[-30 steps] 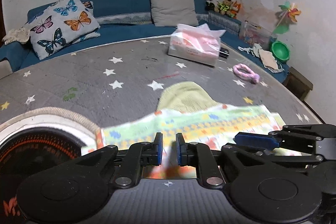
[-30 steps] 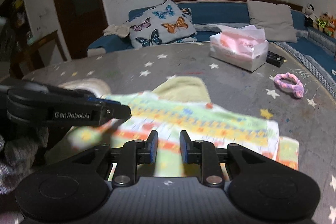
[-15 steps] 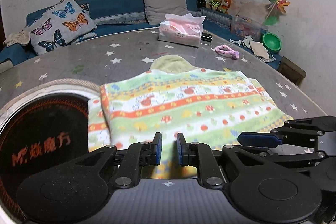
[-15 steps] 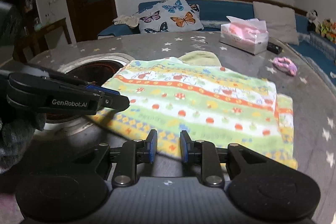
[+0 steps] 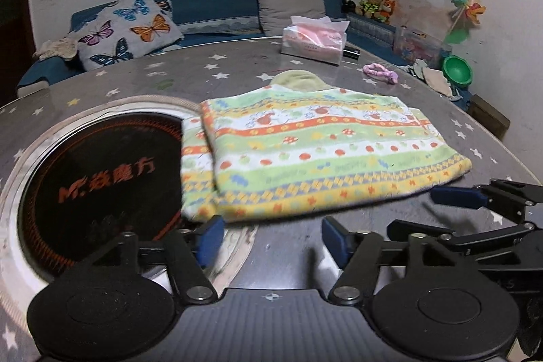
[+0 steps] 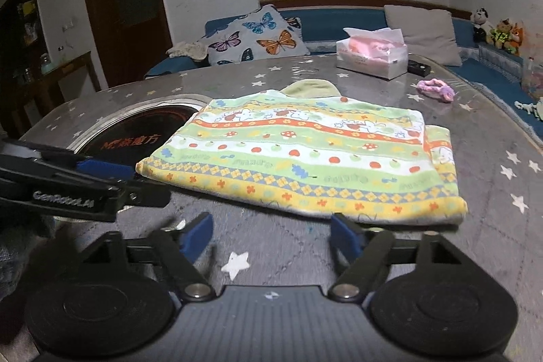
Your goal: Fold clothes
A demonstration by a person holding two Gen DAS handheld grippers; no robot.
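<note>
A striped child's garment (image 5: 315, 148) in green, orange and yellow lies folded flat on the round grey table (image 5: 237, 70), with a plain green collar part (image 5: 298, 80) poking out at its far edge. In the right wrist view the same garment (image 6: 305, 155) spreads across the middle. My left gripper (image 5: 271, 238) is open just short of the garment's near hem, nothing between its blue pads. My right gripper (image 6: 271, 234) is open too, at the near hem. Each gripper shows from the side in the other's view, the right gripper (image 5: 475, 202) and the left gripper (image 6: 101, 178).
A round black cooktop inset (image 5: 98, 178) sits under the garment's left end. A tissue box (image 5: 314, 43), a dark remote (image 5: 351, 53) and a pink scrunchie (image 5: 380, 72) lie at the far side. Behind runs a blue sofa with a butterfly cushion (image 5: 129, 27).
Both grippers were shut on the garment's near hem; now both have opened and let it go. The garment lies flat on the table, and both grippers have drawn back slightly.
</note>
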